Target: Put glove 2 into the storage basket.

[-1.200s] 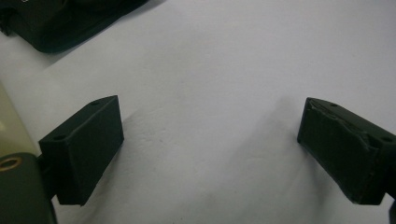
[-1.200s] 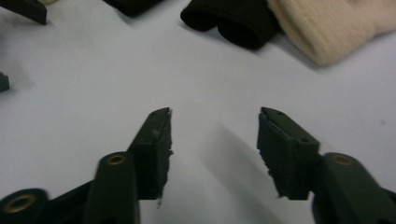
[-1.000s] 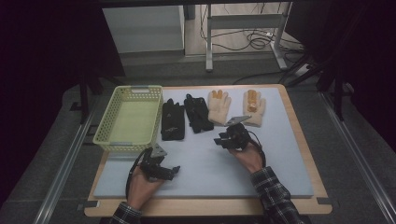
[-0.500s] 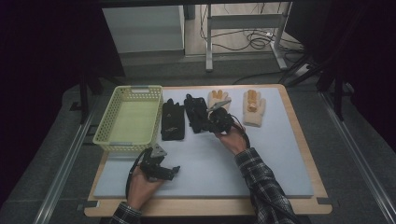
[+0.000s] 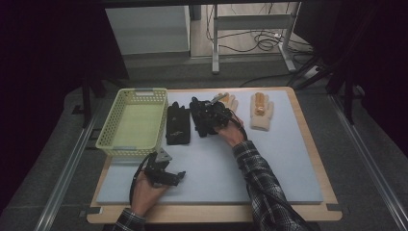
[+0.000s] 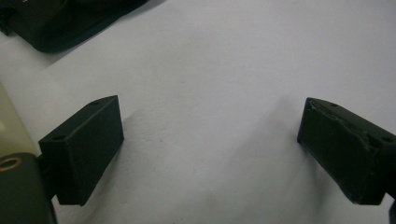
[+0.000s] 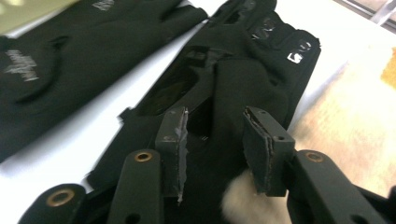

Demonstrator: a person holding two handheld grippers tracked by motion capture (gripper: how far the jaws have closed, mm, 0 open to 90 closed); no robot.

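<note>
The black glove (image 7: 243,79) that the right gripper (image 7: 212,140) is working on lies flat on the grey mat (image 5: 269,163), second in a row of four: another black glove (image 5: 177,124) sits just beside it toward the yellow basket (image 5: 134,122), and two cream gloves (image 5: 262,111) lie on its other side. The row looks laid out in pairs, probably for sorting into the basket. The right gripper's jaws have just been opening; a raised fold of black fabric stands between them, but I cannot tell whether the pads still pinch it. From above, the hand hides that glove's cuff and part of the nearer cream glove. The left gripper (image 5: 166,175) rests wide open and empty on the mat's near side.
</note>
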